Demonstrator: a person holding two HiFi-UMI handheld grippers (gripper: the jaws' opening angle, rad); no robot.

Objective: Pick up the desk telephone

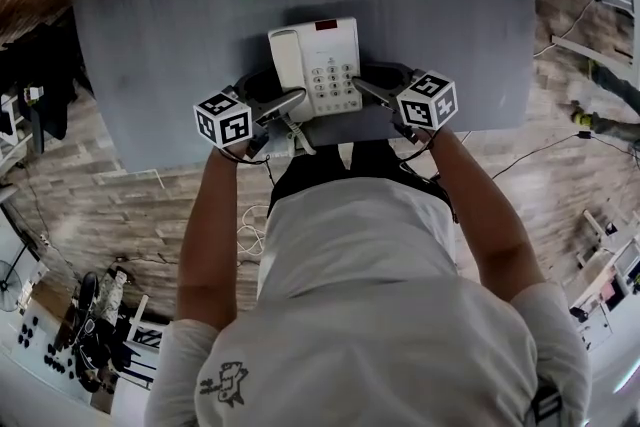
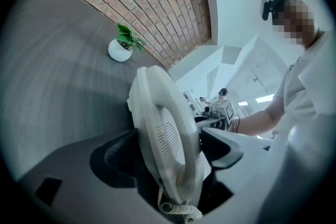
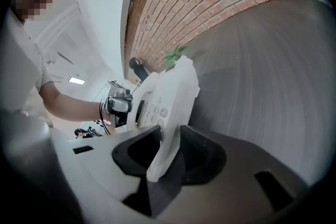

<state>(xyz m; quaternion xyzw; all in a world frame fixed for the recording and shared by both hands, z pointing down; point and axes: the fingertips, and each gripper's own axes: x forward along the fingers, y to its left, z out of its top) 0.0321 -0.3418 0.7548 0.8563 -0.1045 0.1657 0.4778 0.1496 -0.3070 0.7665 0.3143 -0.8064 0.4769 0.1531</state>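
1. My left gripper (image 2: 173, 160) has its jaws closed narrow on the handset (image 1: 287, 60) side of the desk telephone (image 2: 164, 123). My right gripper (image 3: 167, 149) has its jaws pinched on the thin opposite edge, beside the keypad (image 3: 152, 109).
2. The telephone lies near the front edge of the table (image 1: 150, 35), between both grippers. I cannot tell whether it has cleared the surface.
3. As I judge it, the grasp is made and the lift is due. Both hands must rise together and level, since my right hold is only a thin rim.
4. Only the head view shows the telephone square between my grippers. Only the left gripper view shows the coiled cord (image 2: 181, 210) hanging beneath.
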